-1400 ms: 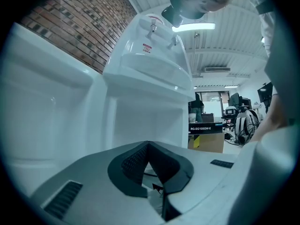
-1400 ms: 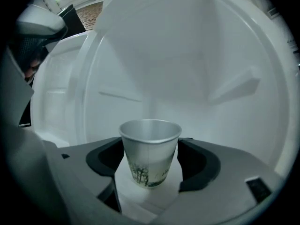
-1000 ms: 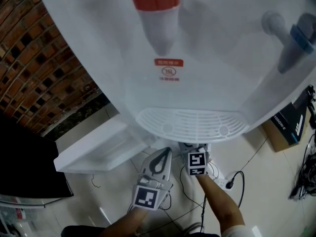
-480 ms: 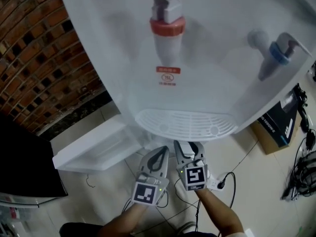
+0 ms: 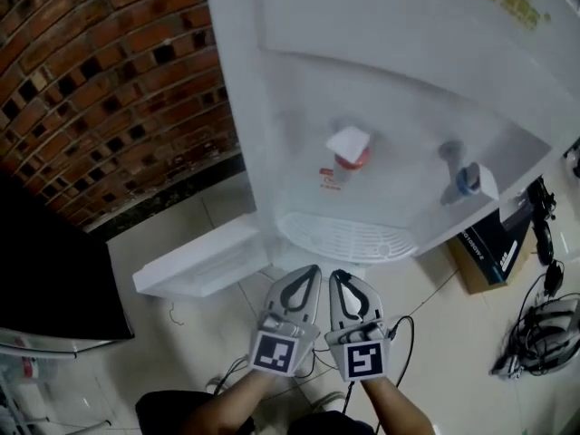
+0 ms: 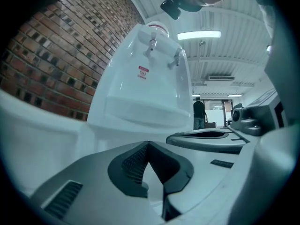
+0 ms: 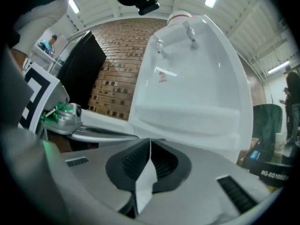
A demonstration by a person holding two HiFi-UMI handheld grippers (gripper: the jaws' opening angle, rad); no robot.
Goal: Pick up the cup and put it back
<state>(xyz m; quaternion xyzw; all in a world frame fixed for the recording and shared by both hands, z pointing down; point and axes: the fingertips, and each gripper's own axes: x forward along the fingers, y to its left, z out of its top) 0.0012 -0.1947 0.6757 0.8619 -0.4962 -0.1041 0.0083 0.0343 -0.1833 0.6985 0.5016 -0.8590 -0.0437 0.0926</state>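
Right gripper (image 5: 340,277) and left gripper (image 5: 308,275) drawn back from beneath drip tray (image 5: 349,238) since earlier frame, now just short of its front edge. Right gripper: jaws just been closing, tips now together, nothing between. Left gripper: tips together, empty, just beside right. Ahead: white water dispenser (image 5: 390,89); red tap (image 5: 349,152) left, blue tap (image 5: 467,179) right, both above tray. Brick wall (image 5: 100,89) at left; box (image 5: 489,252) on floor (image 5: 435,324) at right. Cup shows in no view.
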